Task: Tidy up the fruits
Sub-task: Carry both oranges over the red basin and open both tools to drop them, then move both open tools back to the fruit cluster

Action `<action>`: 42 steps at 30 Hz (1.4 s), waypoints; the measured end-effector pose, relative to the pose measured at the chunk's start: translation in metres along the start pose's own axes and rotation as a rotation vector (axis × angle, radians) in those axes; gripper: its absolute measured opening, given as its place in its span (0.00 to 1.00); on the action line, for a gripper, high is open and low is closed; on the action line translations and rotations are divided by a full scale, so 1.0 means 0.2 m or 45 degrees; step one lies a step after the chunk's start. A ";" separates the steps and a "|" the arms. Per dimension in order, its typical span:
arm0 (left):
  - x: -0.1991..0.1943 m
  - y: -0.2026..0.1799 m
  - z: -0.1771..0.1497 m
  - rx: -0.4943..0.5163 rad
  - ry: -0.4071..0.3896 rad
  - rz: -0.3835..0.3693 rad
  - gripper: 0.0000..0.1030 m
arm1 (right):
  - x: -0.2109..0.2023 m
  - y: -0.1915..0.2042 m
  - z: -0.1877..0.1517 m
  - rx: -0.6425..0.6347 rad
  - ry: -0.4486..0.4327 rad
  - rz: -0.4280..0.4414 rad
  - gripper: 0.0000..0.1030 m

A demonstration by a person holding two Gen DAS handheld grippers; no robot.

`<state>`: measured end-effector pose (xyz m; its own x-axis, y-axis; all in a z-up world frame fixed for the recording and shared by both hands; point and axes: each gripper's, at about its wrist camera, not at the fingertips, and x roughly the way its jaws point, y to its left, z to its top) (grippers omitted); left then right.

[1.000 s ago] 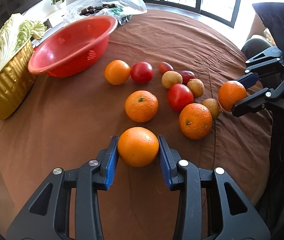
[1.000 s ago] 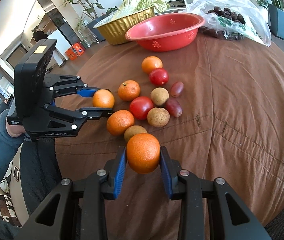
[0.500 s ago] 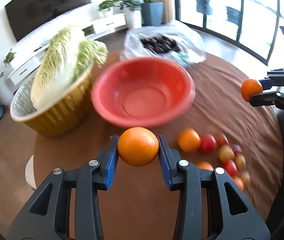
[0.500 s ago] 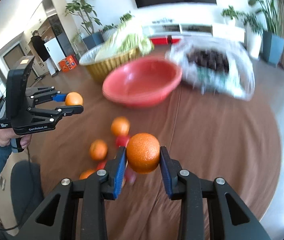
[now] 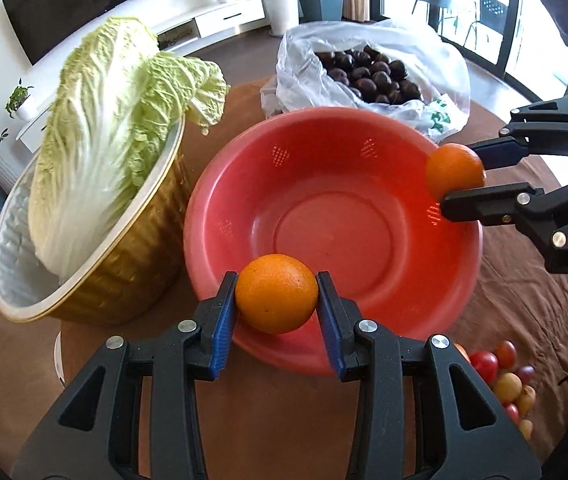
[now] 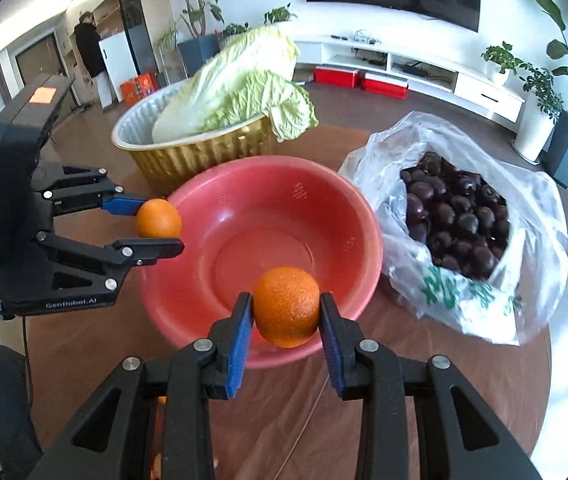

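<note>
My left gripper is shut on an orange and holds it over the near rim of the empty red bowl. My right gripper is shut on another orange over the near rim of the same bowl. In the left wrist view the right gripper with its orange sits at the bowl's right rim. In the right wrist view the left gripper with its orange sits at the bowl's left rim.
A gold basin with a napa cabbage stands left of the bowl. A plastic bag of dark chestnuts lies on the bowl's other side. Tomatoes and small fruits lie on the brown tablecloth.
Both grippers lifted their oranges from the fruit pile and carried them to the red bowl; they now hover at opposite rims of it.
</note>
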<state>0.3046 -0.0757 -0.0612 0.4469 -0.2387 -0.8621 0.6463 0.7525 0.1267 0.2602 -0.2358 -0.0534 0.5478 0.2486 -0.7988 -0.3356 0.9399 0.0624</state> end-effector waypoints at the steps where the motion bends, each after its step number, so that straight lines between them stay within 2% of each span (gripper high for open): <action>1: 0.02 0.00 0.01 0.005 0.005 0.000 0.35 | 0.02 0.00 0.01 -0.006 0.008 -0.001 0.34; 9: 0.12 -0.07 0.03 0.065 0.036 0.018 0.36 | 0.11 -0.02 0.02 -0.022 0.046 -0.034 0.35; 14: 0.13 -0.09 0.03 0.071 0.022 0.031 0.45 | 0.13 -0.01 0.03 -0.036 0.048 -0.063 0.34; 20: 0.07 -0.07 0.01 0.072 0.002 0.036 0.48 | 0.10 -0.01 0.03 -0.029 0.040 -0.064 0.35; 23: 0.02 -0.08 -0.02 0.080 -0.017 0.038 0.56 | 0.08 -0.01 0.02 -0.026 0.026 -0.065 0.41; 25: -0.02 -0.09 -0.05 0.094 -0.030 0.068 0.63 | 0.06 -0.01 0.02 -0.019 0.016 -0.073 0.50; 30: -0.15 -0.08 -0.15 0.055 -0.074 0.095 0.63 | -0.03 -0.04 -0.01 0.028 -0.012 -0.071 0.50; 34: -0.29 -0.09 -0.27 -0.001 -0.099 0.085 0.68 | -0.16 -0.02 -0.09 0.054 -0.060 -0.044 0.50; 38: -0.40 -0.17 -0.42 -0.009 -0.105 0.067 0.69 | -0.30 0.03 -0.25 0.090 -0.093 0.026 0.51; 42: -0.49 -0.29 -0.62 -0.037 -0.097 0.006 0.69 | -0.38 0.12 -0.45 0.078 -0.086 0.081 0.51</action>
<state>0.1465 -0.0196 -0.0440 0.4967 -0.2803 -0.8214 0.6263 0.7710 0.1156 0.1418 -0.2530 -0.0444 0.5778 0.3217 -0.7501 -0.3254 0.9336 0.1498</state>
